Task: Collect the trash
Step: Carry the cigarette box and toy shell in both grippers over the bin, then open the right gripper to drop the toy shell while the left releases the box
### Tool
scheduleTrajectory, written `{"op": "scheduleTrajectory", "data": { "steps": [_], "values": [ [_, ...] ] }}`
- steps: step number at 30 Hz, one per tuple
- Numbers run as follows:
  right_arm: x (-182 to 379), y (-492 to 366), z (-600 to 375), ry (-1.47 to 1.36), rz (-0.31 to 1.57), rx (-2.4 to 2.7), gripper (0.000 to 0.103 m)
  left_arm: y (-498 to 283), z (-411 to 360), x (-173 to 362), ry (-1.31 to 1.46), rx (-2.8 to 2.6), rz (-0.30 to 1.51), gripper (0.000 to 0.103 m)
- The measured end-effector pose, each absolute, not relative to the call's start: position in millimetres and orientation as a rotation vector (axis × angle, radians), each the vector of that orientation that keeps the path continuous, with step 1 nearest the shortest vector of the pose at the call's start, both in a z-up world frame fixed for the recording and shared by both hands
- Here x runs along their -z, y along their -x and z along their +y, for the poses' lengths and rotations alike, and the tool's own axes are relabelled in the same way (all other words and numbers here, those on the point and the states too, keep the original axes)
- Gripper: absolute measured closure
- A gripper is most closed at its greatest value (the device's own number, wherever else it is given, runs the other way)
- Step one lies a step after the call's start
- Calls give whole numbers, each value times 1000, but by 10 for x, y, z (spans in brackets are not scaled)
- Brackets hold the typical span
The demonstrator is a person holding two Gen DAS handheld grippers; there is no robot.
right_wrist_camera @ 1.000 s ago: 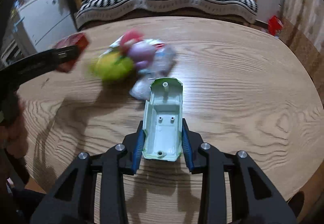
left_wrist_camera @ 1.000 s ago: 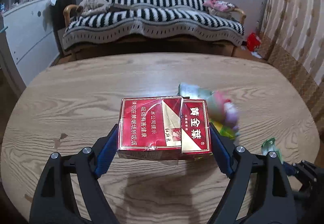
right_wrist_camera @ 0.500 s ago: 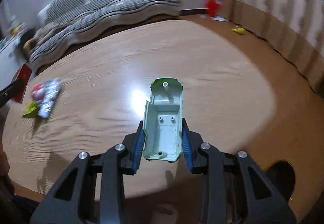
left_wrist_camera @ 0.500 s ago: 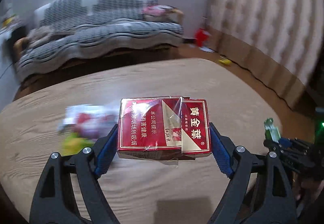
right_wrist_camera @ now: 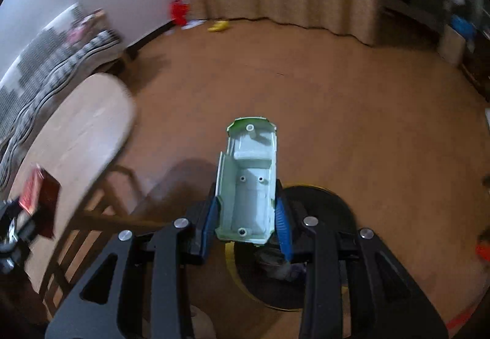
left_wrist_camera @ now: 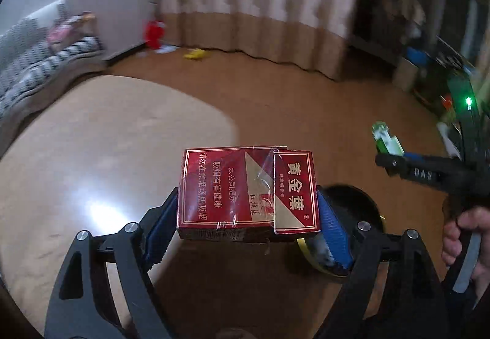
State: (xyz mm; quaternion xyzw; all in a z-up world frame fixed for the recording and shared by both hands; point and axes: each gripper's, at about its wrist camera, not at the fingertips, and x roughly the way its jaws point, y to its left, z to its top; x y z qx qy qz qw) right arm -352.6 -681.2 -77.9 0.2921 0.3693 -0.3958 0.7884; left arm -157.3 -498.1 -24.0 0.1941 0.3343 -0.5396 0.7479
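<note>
1. Your left gripper [left_wrist_camera: 248, 210] pinches the red cigarette pack [left_wrist_camera: 248, 190] across its 2 short ends, broad face toward the camera. Treat the pack as light, thin cardboard that likely crushes under hard pressure. Its loose clear wrap [left_wrist_camera: 266, 173] looks slick, so keep the blue pads [left_wrist_camera: 332, 235] on the cardboard ends, not on the film.

2. Your right gripper [right_wrist_camera: 248, 213] pinches the pale green plastic shell [right_wrist_camera: 248, 182] by its 2 long side walls near the rear end, open side toward the camera. Judge it light, stiff and somewhat brittle; the thin walls may flex inward, so hold low near the floor of the shell.

3. Directly below and just beyond both grippers stands the dark round bin [right_wrist_camera: 309, 265] with a yellow rim. In the right wrist view the shell hangs over its near edge; in the left wrist view the bin [left_wrist_camera: 352, 207] sits behind the pack's right end.

4. Further left lies the wooden table [left_wrist_camera: 101, 155], with the pack beyond its edge, over the floor [right_wrist_camera: 337, 94].

5. Neither item is in the bin yet.
</note>
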Motion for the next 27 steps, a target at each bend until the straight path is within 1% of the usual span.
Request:
{"op": "scheduleTrajectory", "data": {
  "steps": [5, 10, 16, 22, 23, 24, 27],
  "values": [
    [1127, 4009, -7094, -764, 880, 942, 69, 2062, -5526, 675, -529, 1291, 771, 22],
    [1395, 4269, -7247, -894, 937, 940, 69, 2313, -5834, 975, -587, 1338, 820, 22],
    [1496, 4337, -7334, -943, 958, 925, 69, 2369, -6058, 1130, -598, 1362, 848, 22],
    [1469, 4268, -7265, -928, 954, 940, 68, 2386, -6061, 1191, -592, 1364, 866, 22],
    [1478, 4264, -7251, -927, 952, 946, 62, 2399, -6074, 1194, -593, 1364, 867, 22],
    [1478, 4256, -7257, -926, 954, 951, 49, 2401, -6076, 1193, -592, 1365, 869, 22],
    [1445, 4254, -7234, -915, 935, 965, 48, 2417, -6093, 1221, -598, 1373, 868, 22]
  ]
}}
